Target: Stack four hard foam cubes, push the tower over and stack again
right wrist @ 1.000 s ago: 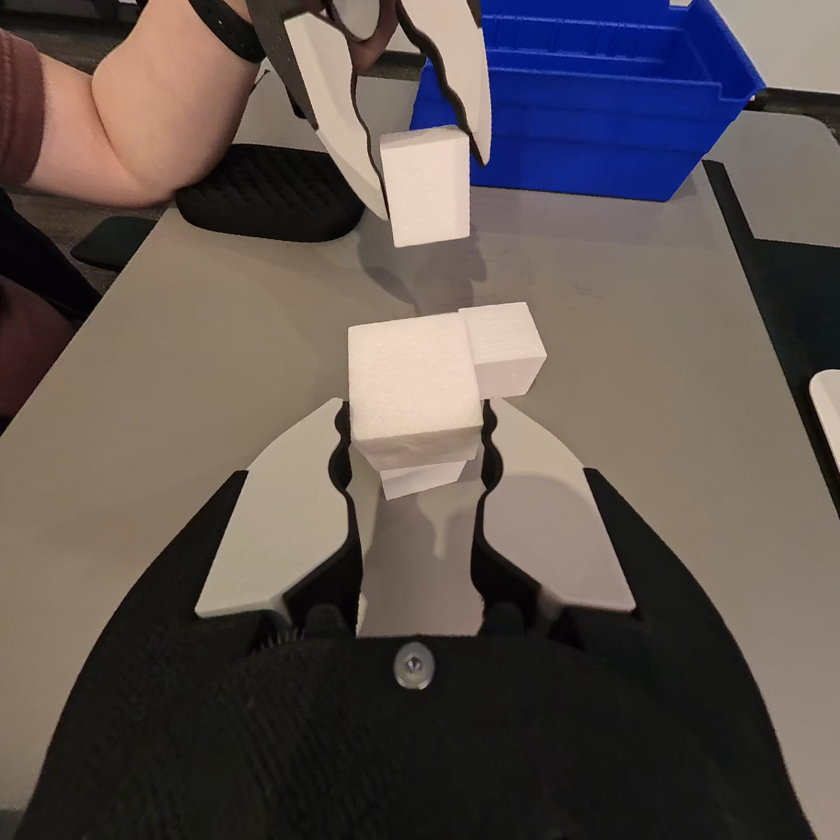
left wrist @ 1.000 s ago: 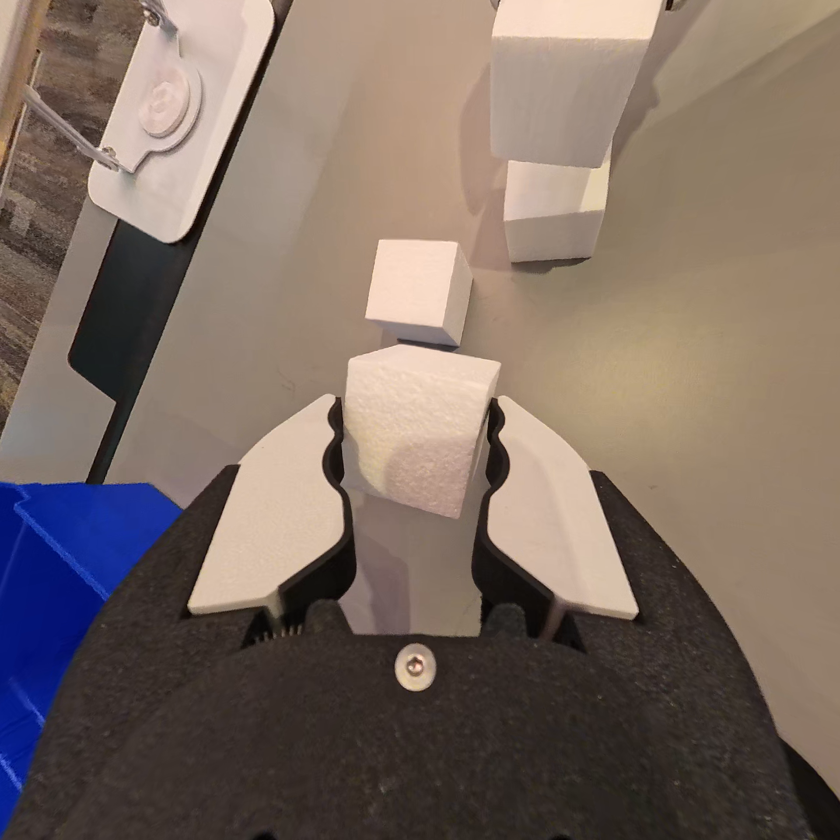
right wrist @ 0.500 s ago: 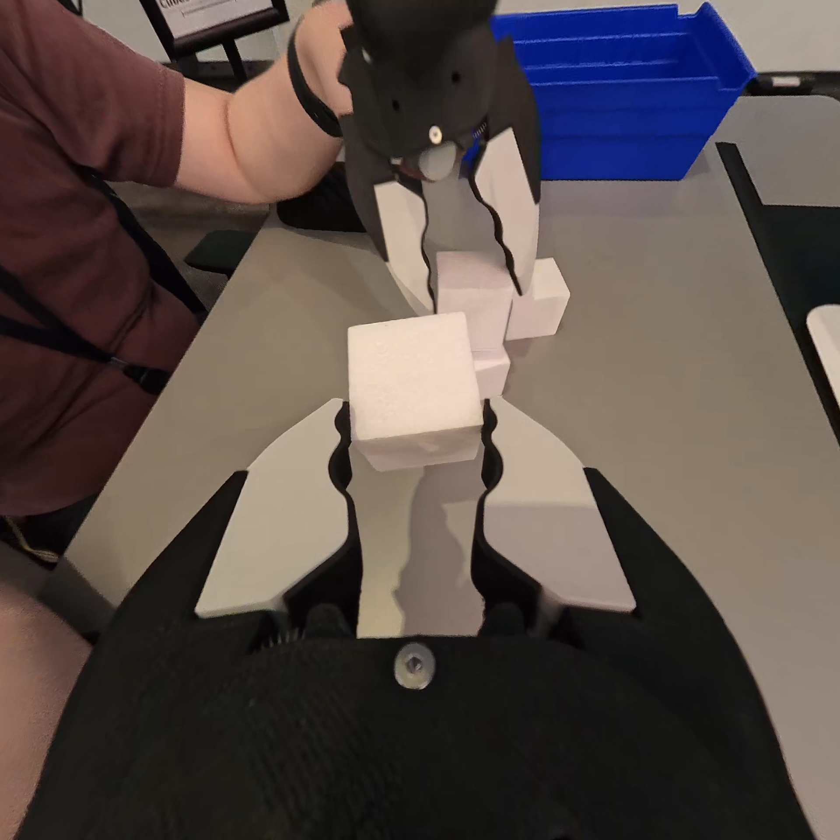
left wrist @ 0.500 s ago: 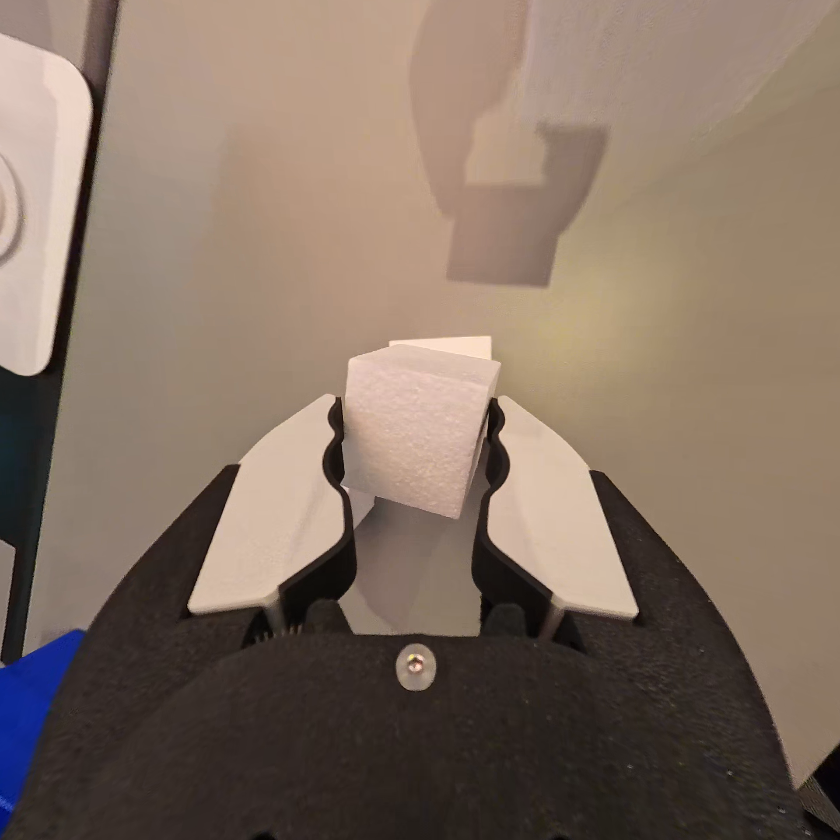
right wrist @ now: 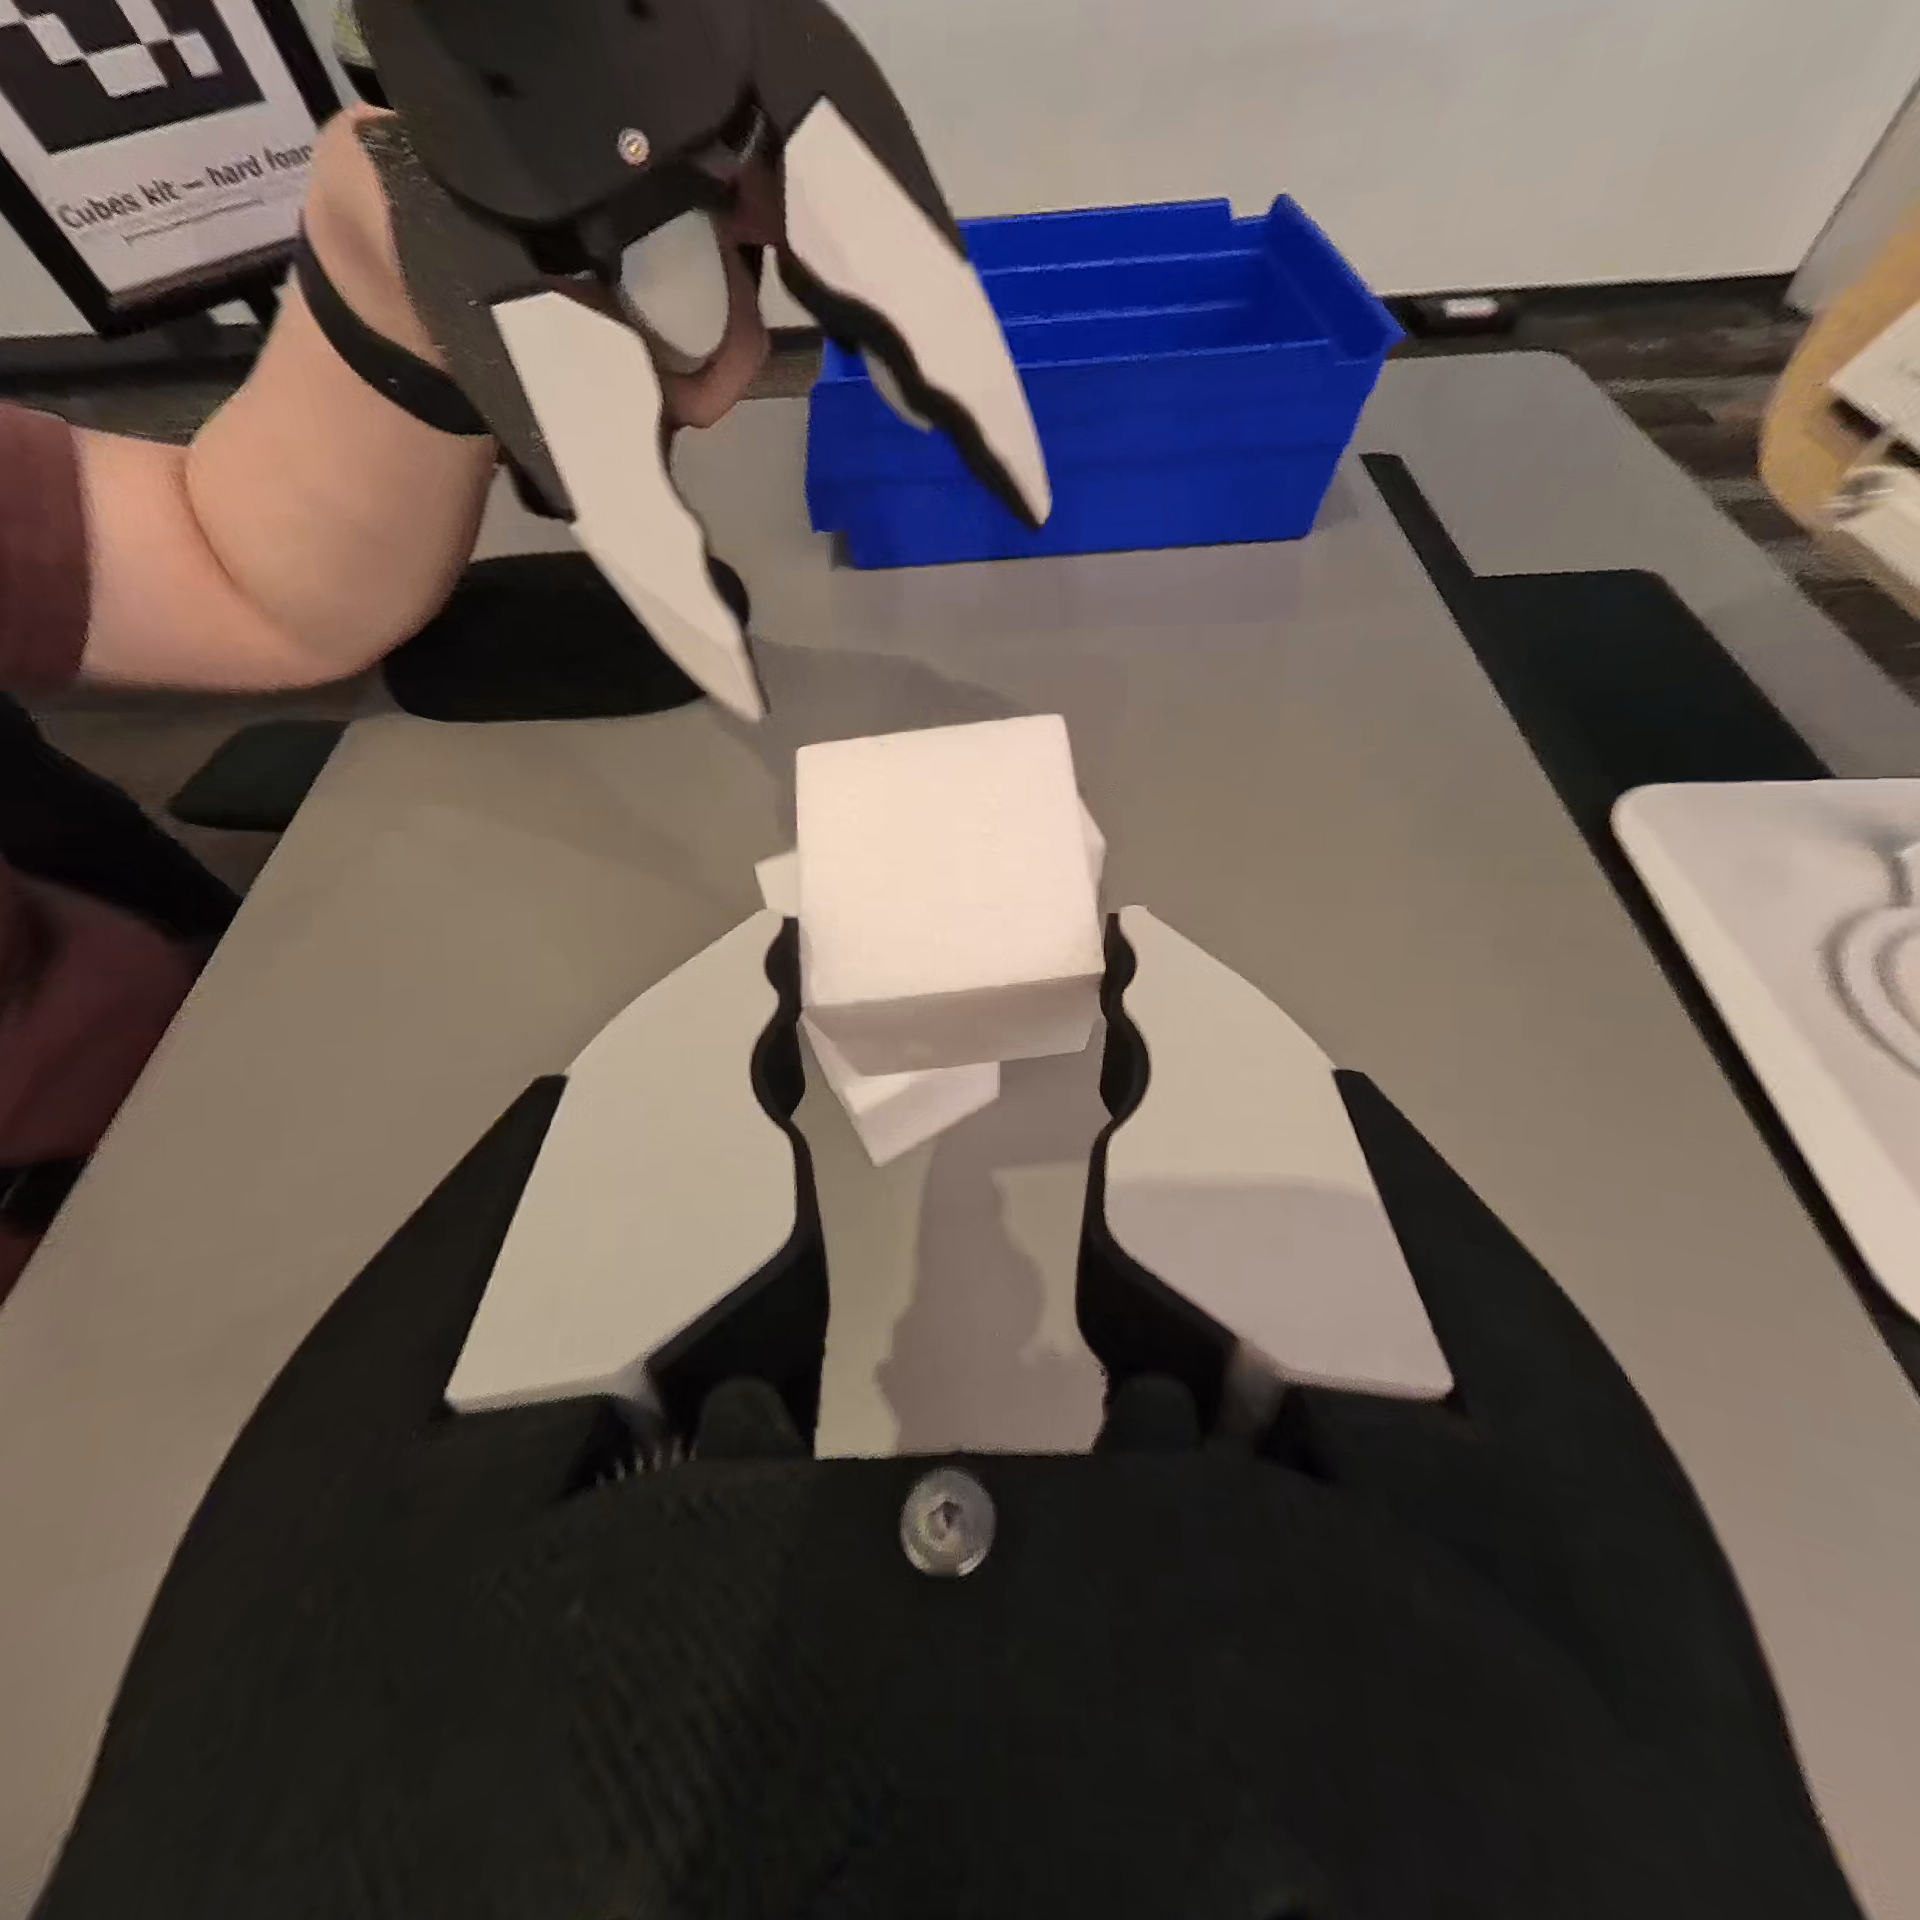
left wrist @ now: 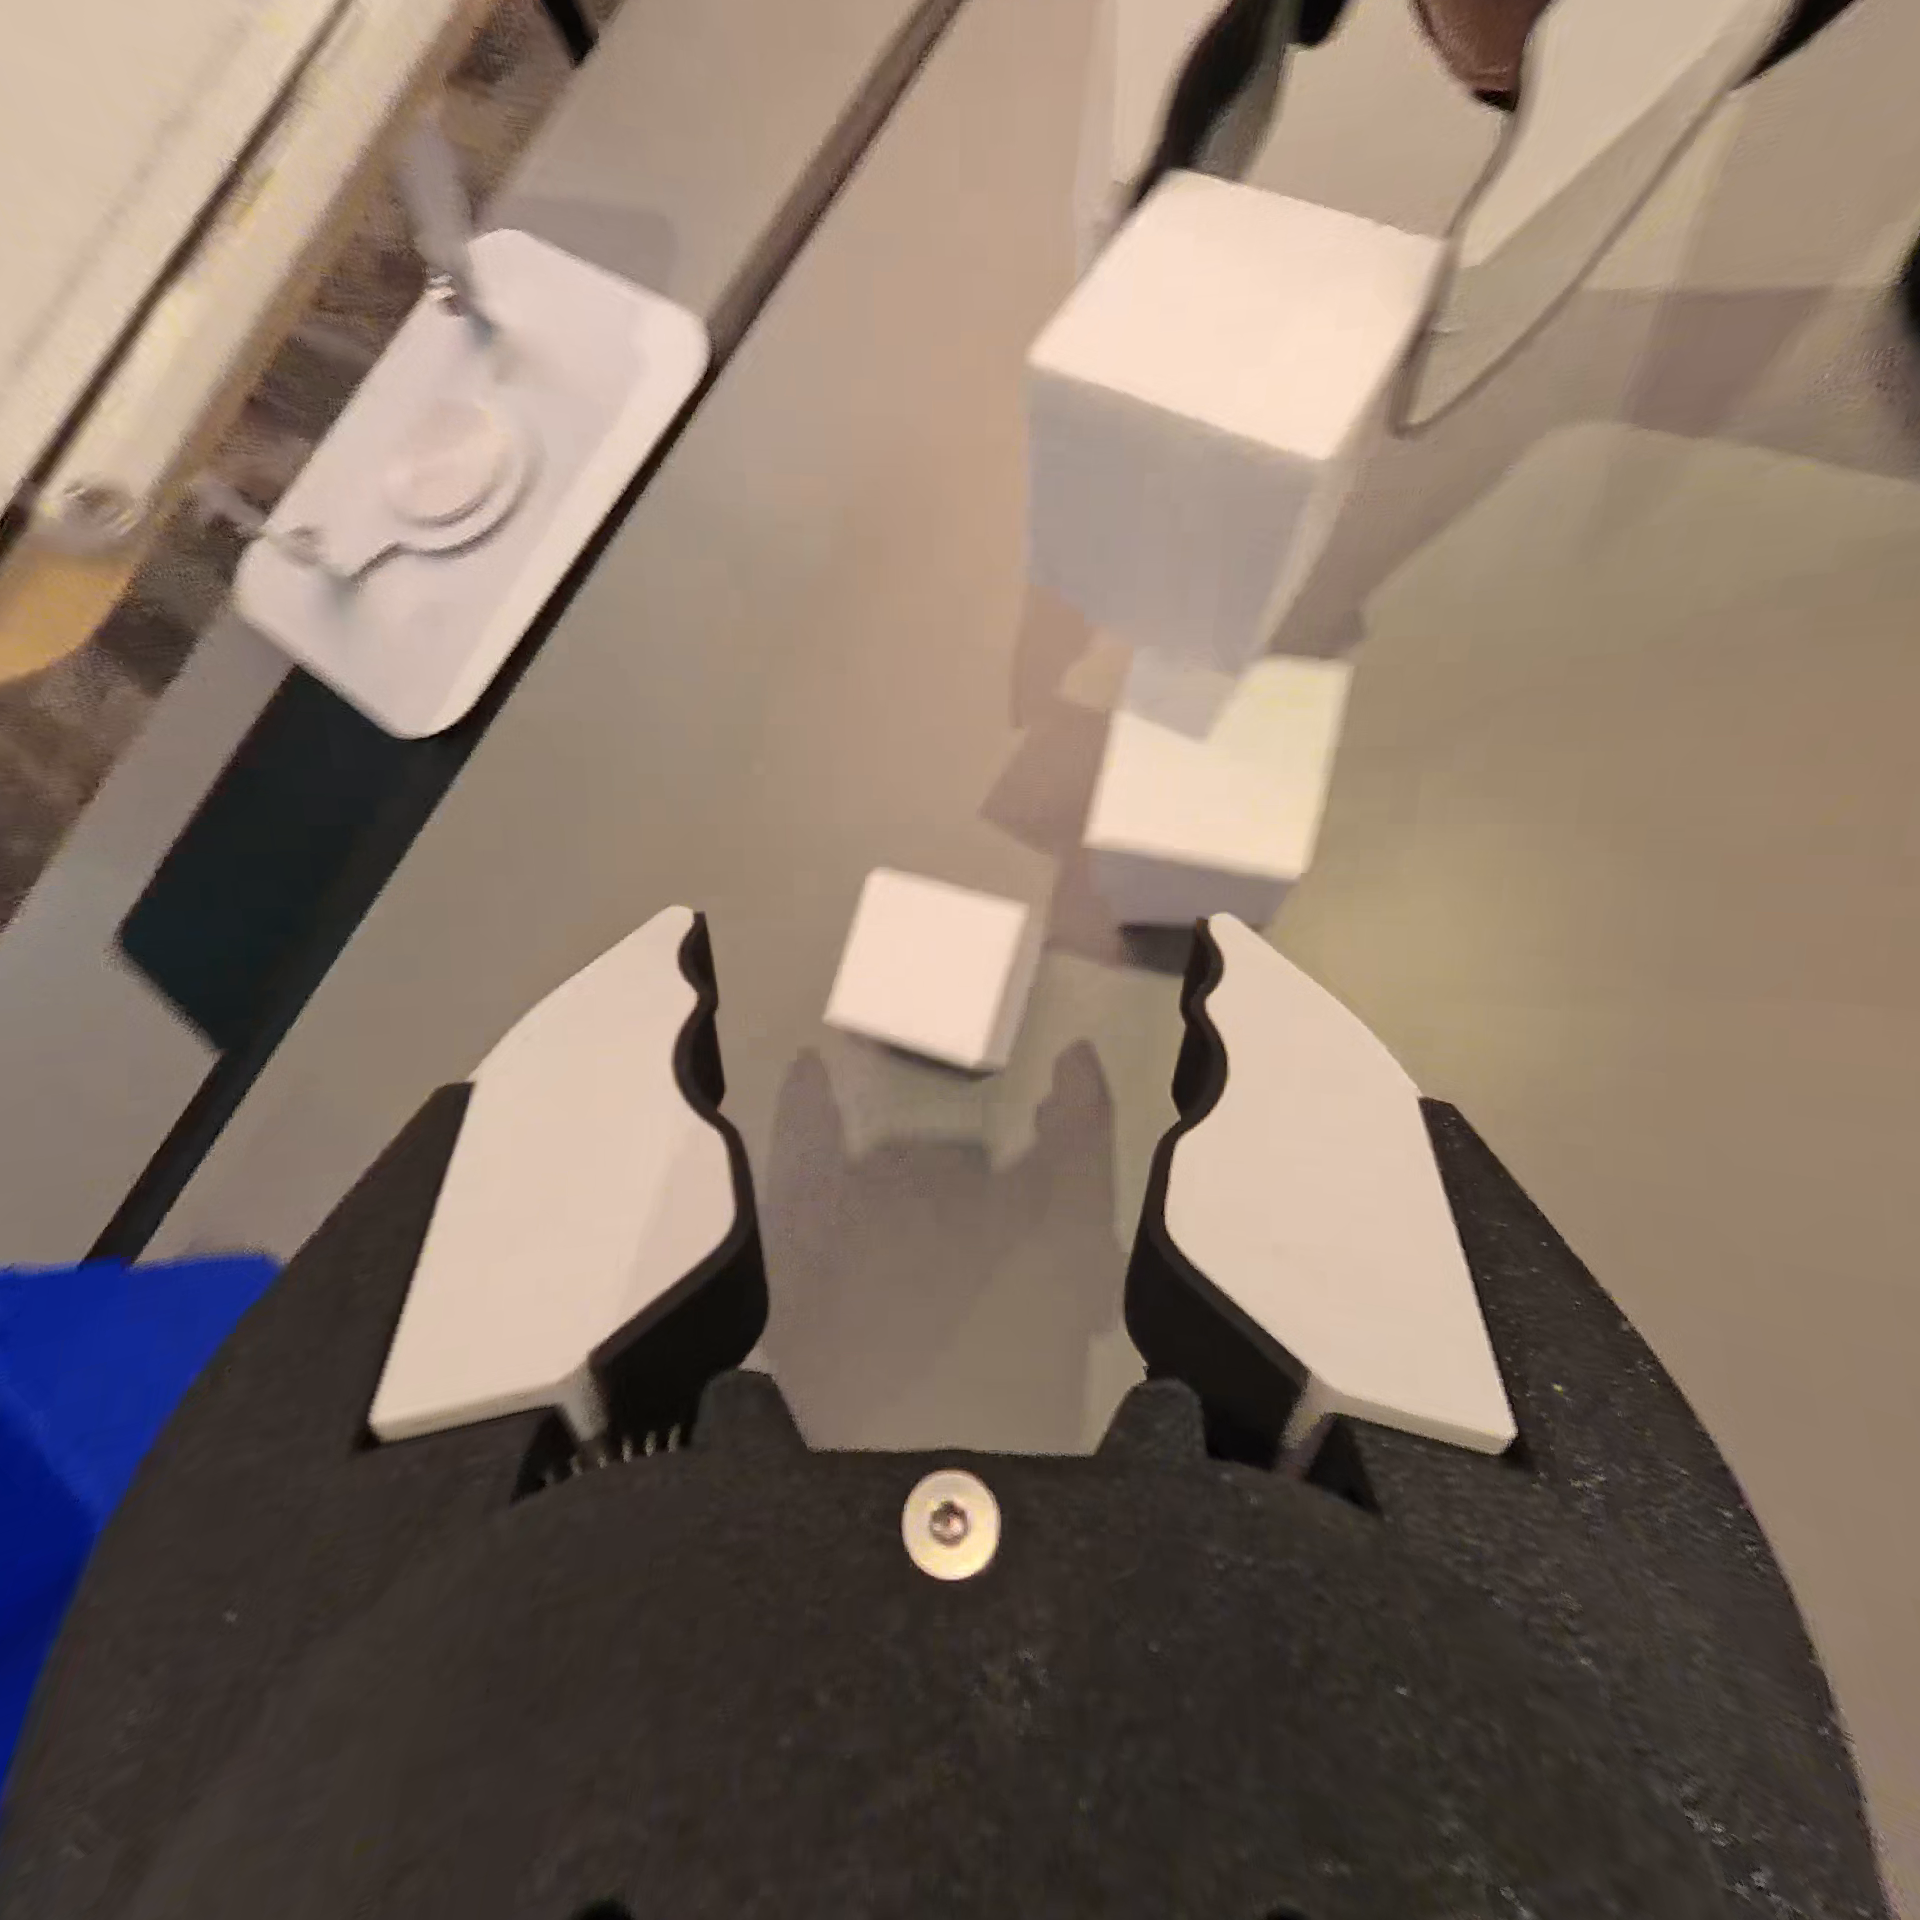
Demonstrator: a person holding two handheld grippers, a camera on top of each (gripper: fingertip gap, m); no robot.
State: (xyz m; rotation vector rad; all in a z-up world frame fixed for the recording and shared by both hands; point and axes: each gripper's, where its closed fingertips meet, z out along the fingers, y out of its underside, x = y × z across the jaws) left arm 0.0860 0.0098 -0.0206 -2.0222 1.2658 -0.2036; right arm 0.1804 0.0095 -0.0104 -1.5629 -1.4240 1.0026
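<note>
Left wrist view motion-blurred: white plate (left wrist: 473, 483) smeared, right gripper (left wrist: 1288, 135) cut off by top edge. Right wrist view: held cube (right wrist: 940, 878) hides cubes below (right wrist: 914, 1107), count unclear; blue bin (right wrist: 1143, 416) partly behind left gripper (right wrist: 894, 613)

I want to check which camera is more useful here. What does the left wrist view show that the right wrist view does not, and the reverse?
Only the left wrist view: a small cube lying alone on the table, unobstructed. Only the right wrist view: the person's forearm, a framed sign, and the blue bin in full, where the left view shows just a corner. Both: the right gripper shut on a cube, the left gripper open and empty, and the white tray.
</note>
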